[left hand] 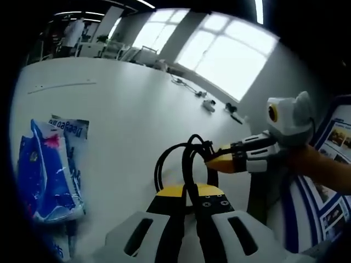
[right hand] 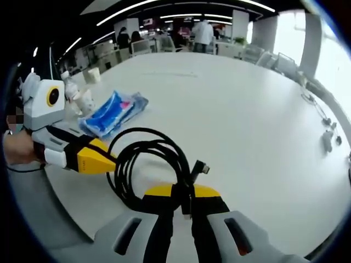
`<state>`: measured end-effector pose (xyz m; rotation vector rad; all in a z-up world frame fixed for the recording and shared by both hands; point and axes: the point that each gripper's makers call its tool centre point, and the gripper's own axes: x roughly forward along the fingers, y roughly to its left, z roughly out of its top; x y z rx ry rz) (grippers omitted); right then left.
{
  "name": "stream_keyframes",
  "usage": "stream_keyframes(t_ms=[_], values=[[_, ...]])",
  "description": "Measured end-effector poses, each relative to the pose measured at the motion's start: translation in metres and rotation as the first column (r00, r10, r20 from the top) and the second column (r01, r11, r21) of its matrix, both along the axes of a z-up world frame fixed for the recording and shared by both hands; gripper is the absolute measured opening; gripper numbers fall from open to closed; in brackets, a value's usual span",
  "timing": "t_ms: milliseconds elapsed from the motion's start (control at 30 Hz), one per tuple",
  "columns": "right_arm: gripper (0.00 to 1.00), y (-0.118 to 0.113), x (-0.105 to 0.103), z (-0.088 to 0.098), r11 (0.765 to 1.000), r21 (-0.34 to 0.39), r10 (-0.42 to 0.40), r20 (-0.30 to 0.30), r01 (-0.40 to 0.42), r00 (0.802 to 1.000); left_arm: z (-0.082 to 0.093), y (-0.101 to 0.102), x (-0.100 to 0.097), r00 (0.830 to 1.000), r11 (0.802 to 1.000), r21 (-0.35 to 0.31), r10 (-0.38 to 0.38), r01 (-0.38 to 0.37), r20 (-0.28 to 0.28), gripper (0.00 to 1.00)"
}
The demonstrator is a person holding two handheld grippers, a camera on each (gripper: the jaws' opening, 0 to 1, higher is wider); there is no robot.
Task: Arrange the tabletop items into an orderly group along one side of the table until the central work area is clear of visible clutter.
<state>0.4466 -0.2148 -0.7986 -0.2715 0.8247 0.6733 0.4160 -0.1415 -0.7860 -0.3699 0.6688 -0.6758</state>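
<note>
On the white bench (right hand: 241, 109), the largest loose thing is the blue pack (right hand: 112, 113), lying flat near the edge; it also appears beside the left tongs (left hand: 186, 193). In the middle of the bench is a coiled black cable (right hand: 147, 164), held from both sides. The right tongs (right hand: 182, 193) are clamped on the near side of the coil, with a plug (right hand: 201, 167) sticking out just beside them. The left tongs are likewise closed on the cable (left hand: 186, 159), their yellow tips meeting around the loops. Small odds and ends (right hand: 328, 137) lie far off toward the window edge.

The main risk, as I judge it, is the double grip. If the two hands pull apart, the coil may spring open and sprawl across the centre, or the plug may snag. Letting go with one side too early could let loops slide out and drag. Swinging the cable toward the pack could also shove the pack off the edge.
</note>
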Motion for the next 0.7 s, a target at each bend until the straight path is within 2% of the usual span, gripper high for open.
stream_keyframes(t_ms=[333, 433, 700], values=[[0.07, -0.002, 0.008, -0.014, 1.000, -0.019, 0.002, -0.005, -0.002, 1.000, -0.012, -0.002, 0.005, 1.000, 1.000, 0.009, 0.004, -0.004, -0.016, 0.02], [0.08, -0.003, 0.009, -0.020, 0.999, -0.045, 0.026, -0.010, -0.027, 1.000, -0.015, -0.003, 0.006, 1.000, 1.000, 0.014, 0.005, -0.004, -0.015, 0.02], [0.08, -0.006, 0.016, -0.027, 0.998, -0.056, 0.026, -0.014, -0.027, 1.000, -0.023, -0.003, 0.009, 0.999, 1.000, 0.000, 0.016, -0.016, -0.039, 0.03]])
